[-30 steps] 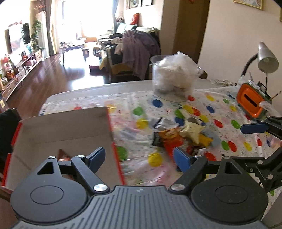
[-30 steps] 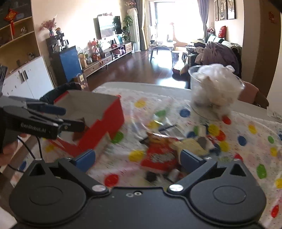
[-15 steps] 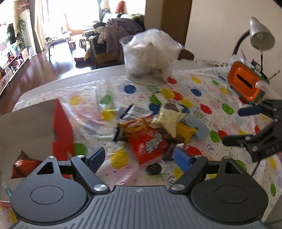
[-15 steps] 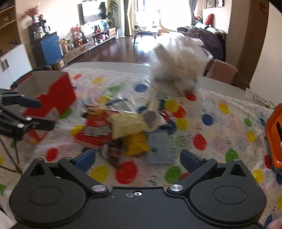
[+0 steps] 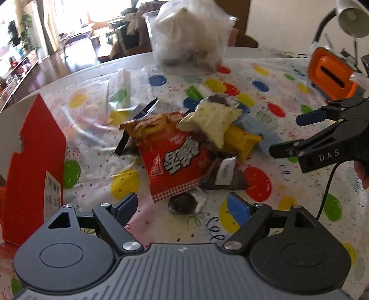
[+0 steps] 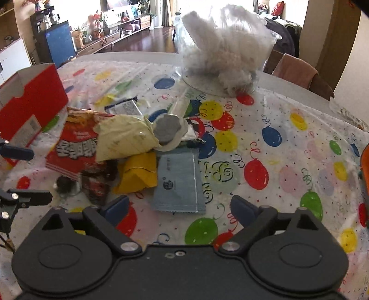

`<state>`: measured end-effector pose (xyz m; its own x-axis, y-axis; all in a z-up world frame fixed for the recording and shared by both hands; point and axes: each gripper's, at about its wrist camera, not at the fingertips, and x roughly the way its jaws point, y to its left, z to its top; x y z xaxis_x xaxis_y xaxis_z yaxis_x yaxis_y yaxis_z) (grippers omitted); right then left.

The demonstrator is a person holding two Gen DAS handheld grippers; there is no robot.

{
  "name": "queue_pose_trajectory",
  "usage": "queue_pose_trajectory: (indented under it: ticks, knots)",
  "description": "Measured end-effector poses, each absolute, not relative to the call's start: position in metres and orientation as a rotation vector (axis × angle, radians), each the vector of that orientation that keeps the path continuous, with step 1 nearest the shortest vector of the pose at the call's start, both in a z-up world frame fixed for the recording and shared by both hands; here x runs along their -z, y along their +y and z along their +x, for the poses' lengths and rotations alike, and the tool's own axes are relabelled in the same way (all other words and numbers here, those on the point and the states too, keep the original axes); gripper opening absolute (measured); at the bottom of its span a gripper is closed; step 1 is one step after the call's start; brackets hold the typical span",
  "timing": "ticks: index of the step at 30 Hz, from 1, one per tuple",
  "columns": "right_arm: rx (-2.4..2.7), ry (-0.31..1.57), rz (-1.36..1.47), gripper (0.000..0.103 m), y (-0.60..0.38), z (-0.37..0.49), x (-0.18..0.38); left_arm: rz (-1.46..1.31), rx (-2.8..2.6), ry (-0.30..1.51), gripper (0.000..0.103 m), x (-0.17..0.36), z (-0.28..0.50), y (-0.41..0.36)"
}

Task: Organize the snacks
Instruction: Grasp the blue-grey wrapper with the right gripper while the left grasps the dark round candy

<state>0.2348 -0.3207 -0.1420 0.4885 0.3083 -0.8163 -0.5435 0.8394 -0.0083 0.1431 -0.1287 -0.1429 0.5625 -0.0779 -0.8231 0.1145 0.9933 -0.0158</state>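
Observation:
A pile of snack packets lies on the balloon-print tablecloth. It holds a big red bag (image 5: 175, 159) (image 6: 73, 147), a pale yellow packet (image 5: 212, 120) (image 6: 124, 138), a yellow packet (image 5: 239, 140) (image 6: 138, 173), a blue-grey sachet (image 6: 180, 182) and a small dark round snack (image 5: 184, 204). A red cardboard box (image 5: 37, 170) (image 6: 30, 101) stands left of the pile. My left gripper (image 5: 182, 207) is open and empty just in front of the round snack. My right gripper (image 6: 180, 207) (image 5: 286, 132) is open and empty just in front of the sachet.
A clear tub of white stuffing (image 5: 191, 34) (image 6: 226, 50) stands behind the pile. An orange device (image 5: 332, 73) and a desk lamp (image 5: 352, 20) are at the far right. A chair (image 6: 297, 73) stands behind the table.
Both grippers swung from the red box toward the snack pile and came closer to it. Both stayed open and empty.

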Motion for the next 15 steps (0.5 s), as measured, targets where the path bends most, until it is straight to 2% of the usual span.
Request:
queue_pose_trajectory:
  ticks: [6, 11, 15]
  knots:
    - [-0.531, 0.938, -0.296, 0.081, -0.316, 0.251, 0.157, 0.035, 0.066, 0.986, 0.085, 0.156, 0.149, -0.129]
    - [-0.54, 0.928, -0.31, 0.077, -0.308, 0.257, 0.164, 0.044, 0.061, 0.995, 0.084, 0.159, 0.154, -0.131]
    - [-0.543, 0.92, -0.306, 0.071, -0.305, 0.26, 0.165, 0.048, 0.07, 1.034, 0.074, 0.163, 0.159, -0.135]
